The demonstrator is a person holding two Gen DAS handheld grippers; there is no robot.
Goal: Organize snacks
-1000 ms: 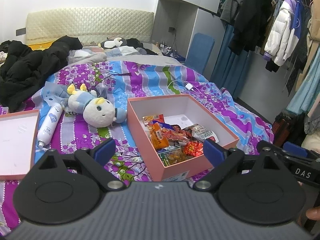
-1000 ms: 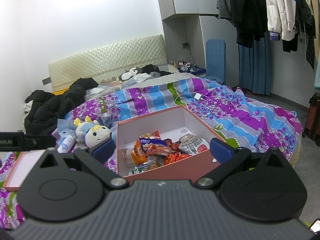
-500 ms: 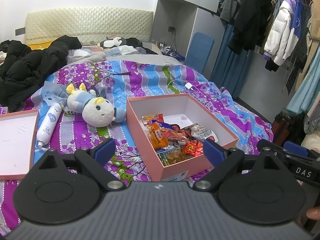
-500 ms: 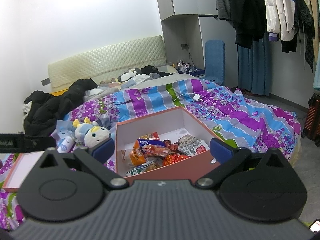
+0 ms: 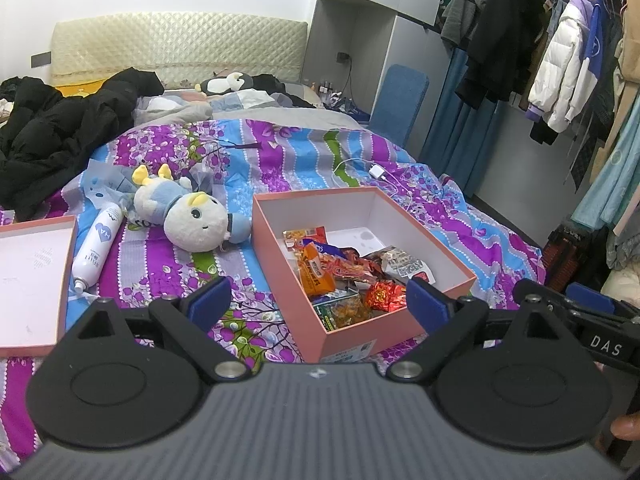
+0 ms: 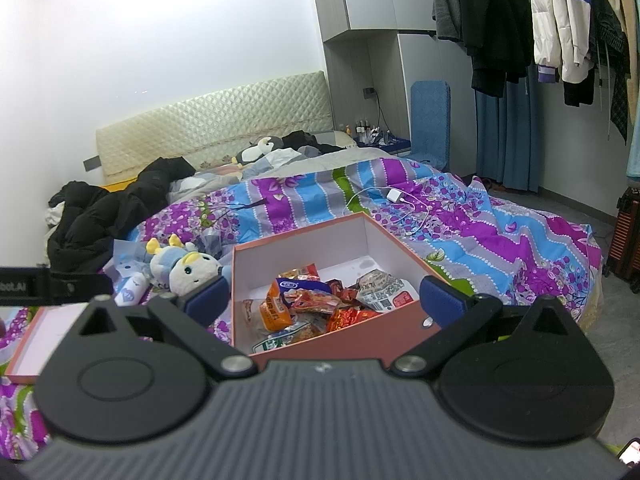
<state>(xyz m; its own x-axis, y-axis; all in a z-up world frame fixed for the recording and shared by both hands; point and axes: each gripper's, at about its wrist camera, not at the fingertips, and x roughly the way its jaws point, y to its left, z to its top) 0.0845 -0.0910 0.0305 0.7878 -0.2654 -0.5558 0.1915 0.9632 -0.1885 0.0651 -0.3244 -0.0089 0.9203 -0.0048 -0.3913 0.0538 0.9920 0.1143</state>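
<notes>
Left gripper [image 5: 318, 306]: blue-padded jaws wide apart, empty, above bed. Right gripper [image 6: 324, 300]: jaws likewise apart, empty. Between both jaw pairs, at 12 o'clock: pink cardboard box [image 5: 420, 236], square, white inside, holding crinkly foil snack packets [image 5: 340, 272]. Bed quilt [image 5: 280, 152]: soft, purple-blue floral stripes. Plush doll [image 5: 188, 216] at 10 o'clock, just beside box; white spray can [image 5: 98, 246] beyond; flat pink lid [image 5: 28, 276] at 9. Quilted cream headboard [image 5: 176, 48] far back; hanging coats [image 5: 560, 72] at 2 o'clock.

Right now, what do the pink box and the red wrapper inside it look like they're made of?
The pink box looks like rigid paperboard: matte salmon outside, white inside, with straight thin walls and a printed label. The red wrapper looks like metallic foil or foil-coated plastic, since it is crinkled with bright glints.
</notes>
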